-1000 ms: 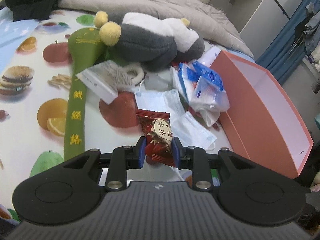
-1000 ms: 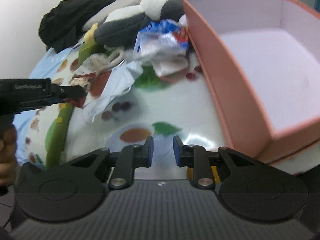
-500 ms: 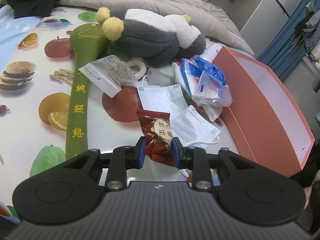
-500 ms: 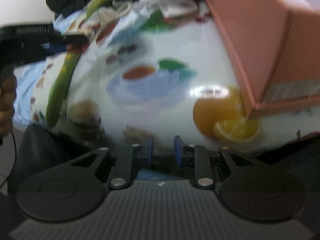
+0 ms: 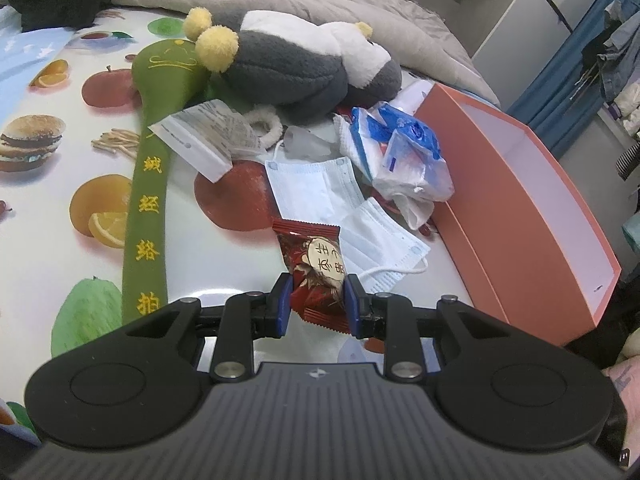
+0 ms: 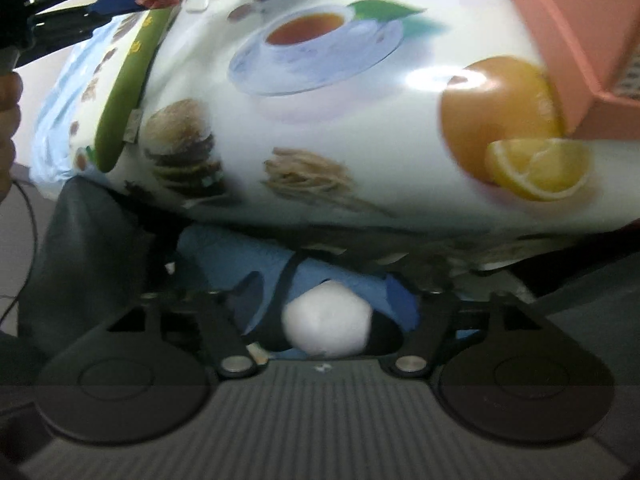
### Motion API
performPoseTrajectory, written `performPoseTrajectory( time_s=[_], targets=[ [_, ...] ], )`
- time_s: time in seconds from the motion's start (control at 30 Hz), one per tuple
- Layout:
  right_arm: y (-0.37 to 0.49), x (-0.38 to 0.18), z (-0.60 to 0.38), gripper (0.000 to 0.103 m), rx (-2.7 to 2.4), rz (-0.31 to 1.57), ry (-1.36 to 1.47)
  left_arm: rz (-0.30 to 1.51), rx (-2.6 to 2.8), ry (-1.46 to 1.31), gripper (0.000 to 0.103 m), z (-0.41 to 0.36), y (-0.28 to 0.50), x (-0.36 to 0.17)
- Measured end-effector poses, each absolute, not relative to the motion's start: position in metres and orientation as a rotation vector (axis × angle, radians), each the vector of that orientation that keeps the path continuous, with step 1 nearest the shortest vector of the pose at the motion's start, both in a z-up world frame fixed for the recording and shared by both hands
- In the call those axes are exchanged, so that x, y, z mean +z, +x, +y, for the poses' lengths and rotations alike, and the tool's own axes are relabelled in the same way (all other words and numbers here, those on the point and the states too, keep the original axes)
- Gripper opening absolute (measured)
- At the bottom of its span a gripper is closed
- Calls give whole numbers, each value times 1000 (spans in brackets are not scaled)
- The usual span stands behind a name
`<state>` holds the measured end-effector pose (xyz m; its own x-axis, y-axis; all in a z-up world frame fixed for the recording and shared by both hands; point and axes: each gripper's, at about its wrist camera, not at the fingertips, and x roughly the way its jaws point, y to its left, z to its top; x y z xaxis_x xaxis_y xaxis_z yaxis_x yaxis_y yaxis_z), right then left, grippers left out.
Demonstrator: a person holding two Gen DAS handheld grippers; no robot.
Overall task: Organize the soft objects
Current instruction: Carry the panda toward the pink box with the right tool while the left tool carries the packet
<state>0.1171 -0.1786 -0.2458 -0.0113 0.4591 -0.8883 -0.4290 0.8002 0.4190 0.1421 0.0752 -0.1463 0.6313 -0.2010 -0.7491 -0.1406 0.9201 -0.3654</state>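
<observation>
Red snack packet [image 5: 316,272] sits pinched between the left gripper's [image 5: 315,306] blue pads, held above the printed tablecloth [image 5: 40,208] near two face masks [image 5: 340,208] and the pink box [image 5: 520,216]. Right gripper [image 6: 324,320], jaws just spread wide, hangs below the table edge around a white ball [image 6: 326,322], not touching it

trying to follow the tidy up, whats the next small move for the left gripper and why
Probably carry it right, over the pink box, and let go there. The left gripper is shut on the red snack packet, held clear above the tablecloth, and the box stands open and looks empty.
</observation>
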Motion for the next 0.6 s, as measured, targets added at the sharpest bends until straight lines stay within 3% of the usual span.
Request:
performPoseTrajectory(
  time_s=[0.47, 0.6],
  targets=[
    [119, -284, -159, 75, 743, 1626, -93, 908, -69, -414, 32, 66, 136, -147],
    [115, -292, -155, 60, 777, 1677, -108, 916, -70, -417, 32, 64, 133, -148]
  ],
)
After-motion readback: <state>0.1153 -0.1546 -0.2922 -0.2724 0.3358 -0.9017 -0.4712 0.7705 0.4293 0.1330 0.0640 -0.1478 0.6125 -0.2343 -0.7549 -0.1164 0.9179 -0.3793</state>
